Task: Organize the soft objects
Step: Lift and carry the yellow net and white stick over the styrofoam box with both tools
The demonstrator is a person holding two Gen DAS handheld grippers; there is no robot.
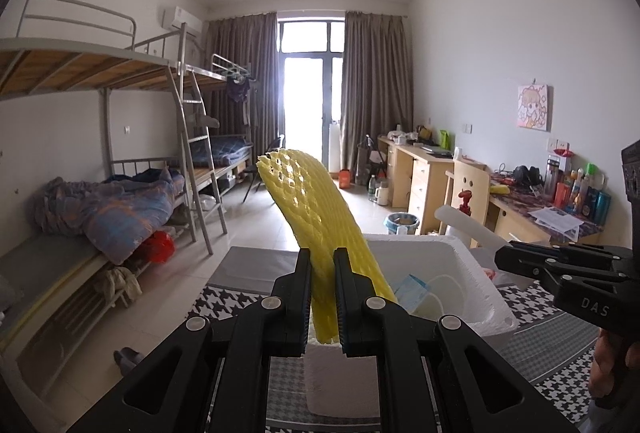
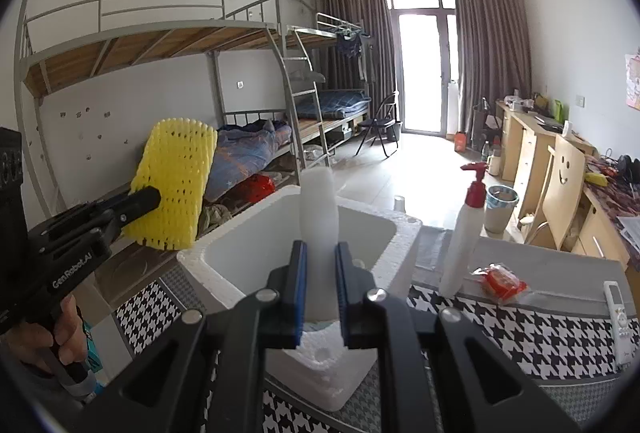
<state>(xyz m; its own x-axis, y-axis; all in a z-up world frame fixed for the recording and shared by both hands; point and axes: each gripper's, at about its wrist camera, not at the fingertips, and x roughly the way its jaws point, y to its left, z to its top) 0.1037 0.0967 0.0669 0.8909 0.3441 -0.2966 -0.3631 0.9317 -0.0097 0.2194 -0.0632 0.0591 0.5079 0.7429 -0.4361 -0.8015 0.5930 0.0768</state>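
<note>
My left gripper (image 1: 322, 261) is shut on a yellow foam net sleeve (image 1: 308, 201), which stands up and leans left over the near corner of a white foam box (image 1: 476, 281). From the right wrist view that sleeve (image 2: 176, 181) shows at the left, pinched by the left gripper (image 2: 154, 199) beside the box (image 2: 224, 273). My right gripper (image 2: 320, 253) is shut on a white foam sheet (image 2: 318, 209) held upright above the box. In the left wrist view the right gripper (image 1: 498, 255) holds that white foam sheet (image 1: 468, 227) at the box's right side. A blue packet (image 1: 412, 291) lies inside the box.
The box sits on a table with a houndstooth cloth (image 2: 540, 337). To its right stand a white pump bottle with a red top (image 2: 466, 233), a red packet (image 2: 502, 283) and a white remote (image 2: 620, 317). Bunk beds (image 1: 100, 193) line the left wall, desks (image 1: 432, 169) the right.
</note>
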